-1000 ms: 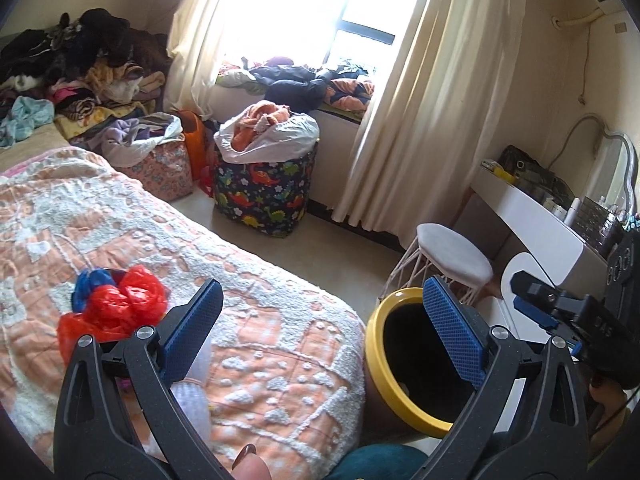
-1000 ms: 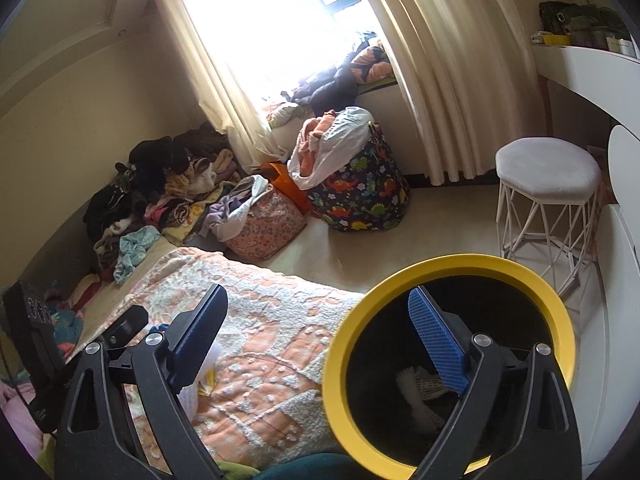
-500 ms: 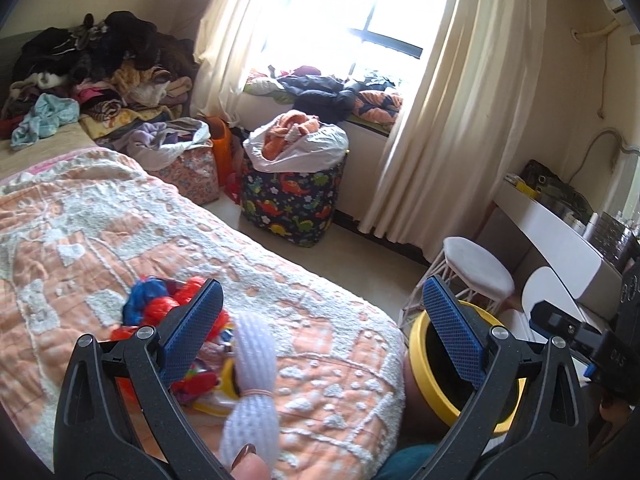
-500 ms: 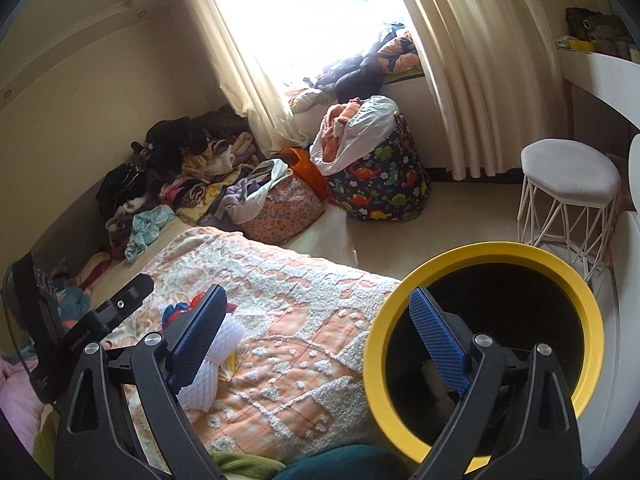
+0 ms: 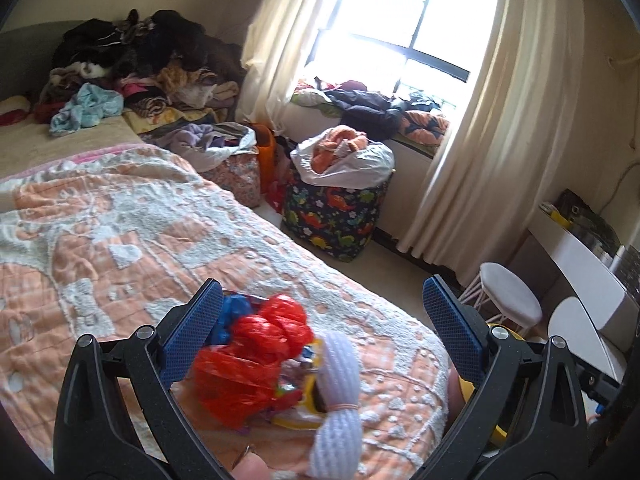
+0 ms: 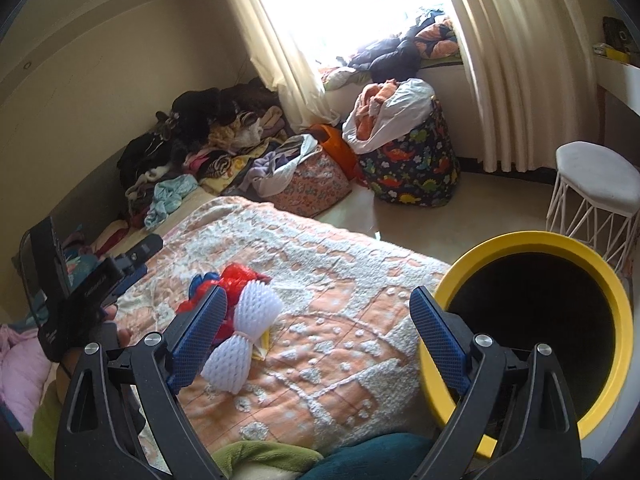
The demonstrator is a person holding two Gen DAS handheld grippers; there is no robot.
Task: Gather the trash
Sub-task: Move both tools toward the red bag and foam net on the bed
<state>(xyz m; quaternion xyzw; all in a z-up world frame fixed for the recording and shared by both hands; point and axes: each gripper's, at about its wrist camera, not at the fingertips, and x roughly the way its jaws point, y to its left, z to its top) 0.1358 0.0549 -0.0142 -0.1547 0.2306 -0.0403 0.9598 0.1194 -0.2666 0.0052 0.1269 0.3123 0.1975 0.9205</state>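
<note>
I had the bed (image 5: 120, 240) filling most of both views, its orange-and-white quilt rumpled under the trash. Beyond it a heap of clothes (image 5: 152, 68) lay at the wall, and bright curtains (image 5: 492, 120) framed the window. A dinosaur-print hamper (image 5: 336, 216) stood on the floor below the sill, stuffed with laundry, and a white stool (image 6: 596, 188) stood to its right.

The yellow-rimmed bin (image 6: 536, 320) stood at the foot of the bed, just beside the quilt's edge, its black inside dark to me.

My left gripper (image 5: 320, 340) hung above the trash pile, its blue pads wide apart and gripping nothing. My right gripper (image 6: 320, 340) hung between the pile and the bin, likewise spread and empty.

The trash lay bunched on the quilt: red bags (image 5: 256, 360) crumpled together, a blue bag (image 5: 232, 316) touching them on the far side, and a white foam net (image 6: 244, 332) cinched at its middle, lying against the red ones. A yellow scrap (image 5: 308, 412) lay under the net.
</note>
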